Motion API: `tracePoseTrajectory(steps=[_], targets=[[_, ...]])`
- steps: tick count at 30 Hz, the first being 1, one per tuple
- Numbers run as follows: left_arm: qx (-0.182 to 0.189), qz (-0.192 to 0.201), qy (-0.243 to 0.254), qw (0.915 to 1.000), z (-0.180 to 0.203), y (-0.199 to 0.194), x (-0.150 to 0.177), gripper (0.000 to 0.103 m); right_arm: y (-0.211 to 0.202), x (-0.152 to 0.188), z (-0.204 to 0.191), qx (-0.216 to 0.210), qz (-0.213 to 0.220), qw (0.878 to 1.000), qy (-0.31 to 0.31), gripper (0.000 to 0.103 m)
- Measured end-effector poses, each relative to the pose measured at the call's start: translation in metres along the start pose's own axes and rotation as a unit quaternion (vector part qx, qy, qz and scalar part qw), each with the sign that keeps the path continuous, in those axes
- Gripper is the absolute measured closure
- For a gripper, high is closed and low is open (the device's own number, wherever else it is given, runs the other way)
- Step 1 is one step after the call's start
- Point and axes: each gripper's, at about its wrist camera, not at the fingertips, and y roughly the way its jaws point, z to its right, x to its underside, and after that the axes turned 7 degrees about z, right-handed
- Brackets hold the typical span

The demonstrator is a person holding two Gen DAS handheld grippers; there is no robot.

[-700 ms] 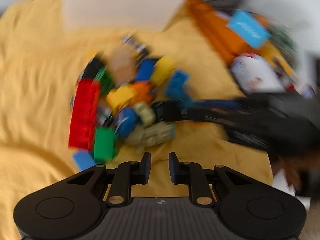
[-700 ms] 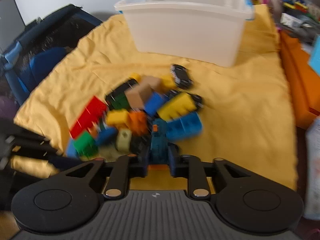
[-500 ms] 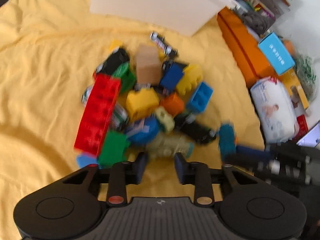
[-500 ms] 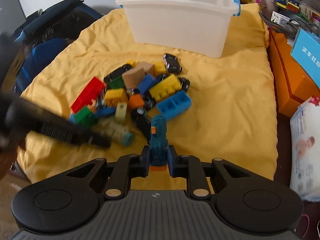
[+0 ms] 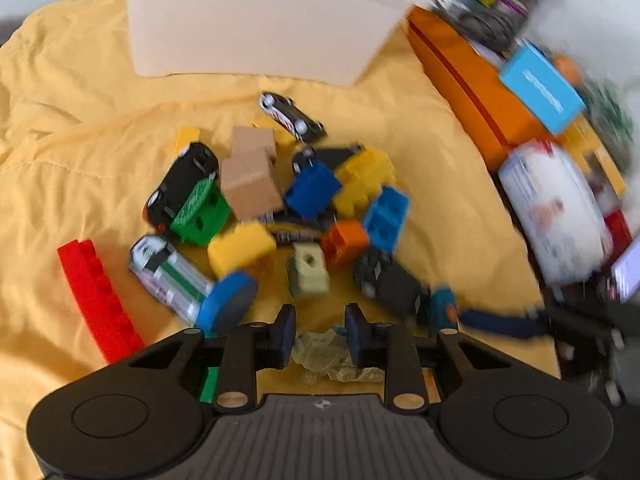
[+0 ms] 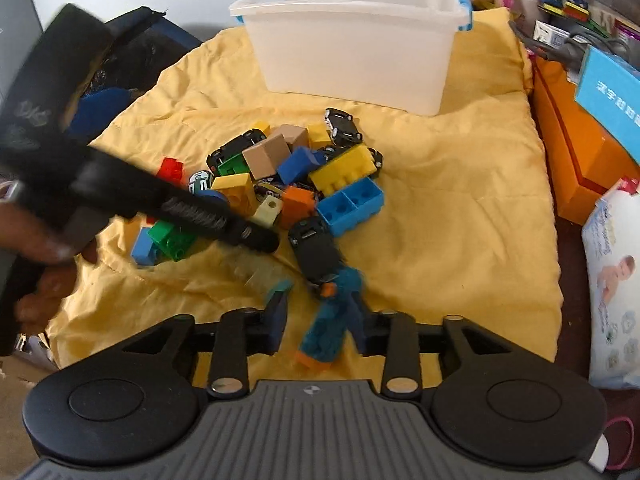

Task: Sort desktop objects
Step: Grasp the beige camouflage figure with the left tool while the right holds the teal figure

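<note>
Your left gripper [image 5: 320,330] straddles the olive toy [image 5: 334,356], jaws wide: centre, then close. Your right gripper [image 6: 320,322] gapes, its teal figure [image 6: 330,320] loose at the pile's [image 6: 288,188] near edge

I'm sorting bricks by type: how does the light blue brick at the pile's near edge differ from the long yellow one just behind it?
Colour: the light blue brick against the yellow brick. Pose: the light blue brick has its hollow sockets facing up, while the yellow brick shows studs on the side facing the camera. Support: the light blue brick lies on the yellow cloth; the yellow brick sits higher, among other toys. Both are plastic building bricks in one pile.
</note>
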Motion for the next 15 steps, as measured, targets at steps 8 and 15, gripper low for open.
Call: tracePoseTrajectory(steps=[8,15], targets=[[-0.017,-0.009,0.104,0.9944,0.014,-0.043,0.038,0.072,-0.001,0.016,0.004,-0.005,-0.035,0.999,-0.033,0.077],[0.006,0.001,0.307,0.9517,0.055,-0.077,0.049,0.06,-0.021,0.012,0.007,-0.007,-0.024,0.998,-0.064,0.065]])
